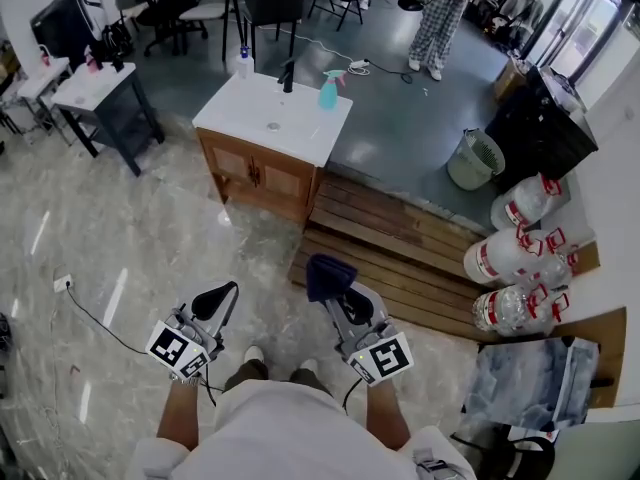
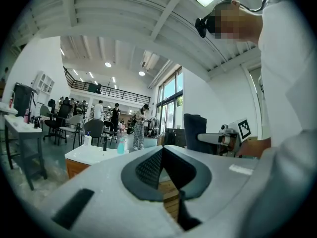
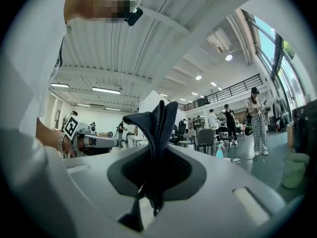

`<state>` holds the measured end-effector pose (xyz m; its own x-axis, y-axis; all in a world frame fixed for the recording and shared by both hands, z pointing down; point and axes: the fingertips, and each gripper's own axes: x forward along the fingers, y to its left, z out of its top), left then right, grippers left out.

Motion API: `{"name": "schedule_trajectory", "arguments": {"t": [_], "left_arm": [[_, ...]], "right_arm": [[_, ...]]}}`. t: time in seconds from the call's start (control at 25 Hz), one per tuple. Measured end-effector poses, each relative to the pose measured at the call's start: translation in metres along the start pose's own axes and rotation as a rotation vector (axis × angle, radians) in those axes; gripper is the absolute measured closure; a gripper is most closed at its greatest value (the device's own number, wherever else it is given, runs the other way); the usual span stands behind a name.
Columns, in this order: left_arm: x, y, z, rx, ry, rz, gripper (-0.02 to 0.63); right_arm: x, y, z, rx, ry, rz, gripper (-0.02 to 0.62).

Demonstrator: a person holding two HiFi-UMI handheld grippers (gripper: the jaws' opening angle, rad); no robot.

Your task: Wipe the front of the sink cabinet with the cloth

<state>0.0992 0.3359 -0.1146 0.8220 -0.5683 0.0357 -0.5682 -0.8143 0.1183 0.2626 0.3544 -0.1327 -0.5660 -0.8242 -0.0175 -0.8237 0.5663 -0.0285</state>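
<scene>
The sink cabinet (image 1: 262, 176) stands ahead of me, with wooden doors under a white basin top (image 1: 250, 118). A dark blue cloth (image 1: 326, 275) sticks up from my right gripper (image 1: 337, 286), which is shut on it; in the right gripper view the cloth (image 3: 157, 128) rises folded from between the jaws. My left gripper (image 1: 218, 303) is held low at the left, its jaws closed with nothing between them. Both grippers are well short of the cabinet (image 2: 78, 166), close to my body.
A teal spray bottle (image 1: 328, 90), a soap dispenser (image 1: 243, 63) and a black tap (image 1: 288, 74) stand on the basin top. A wooden pallet (image 1: 400, 248) lies right of the cabinet, with water jugs (image 1: 515, 258) beyond. A cable (image 1: 95, 318) runs across the marble floor.
</scene>
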Motion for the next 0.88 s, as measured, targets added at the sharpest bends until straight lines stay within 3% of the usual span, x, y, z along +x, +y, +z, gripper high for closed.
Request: {"name": "schedule_trajectory", "arguments": {"t": [0.36, 0.56, 0.72, 0.88], "left_arm": [[0.01, -0.004, -0.012, 0.015, 0.012, 0.11, 0.603], [0.012, 0.01, -0.022, 0.004, 0.007, 0.153, 0.603], [0.014, 0.047, -0.028, -0.009, -0.006, 0.158, 0.603], [0.019, 0.115, -0.033, -0.033, -0.007, 0.137, 0.603]], "right_arm": [[-0.022, -0.023, -0.027, 0.048, 0.005, 0.051, 0.541], [-0.006, -0.023, -0.048, 0.075, 0.026, 0.098, 0.541], [0.033, -0.015, -0.058, 0.05, 0.05, 0.127, 0.541], [0.092, -0.008, -0.067, 0.024, 0.078, 0.11, 0.54]]}}
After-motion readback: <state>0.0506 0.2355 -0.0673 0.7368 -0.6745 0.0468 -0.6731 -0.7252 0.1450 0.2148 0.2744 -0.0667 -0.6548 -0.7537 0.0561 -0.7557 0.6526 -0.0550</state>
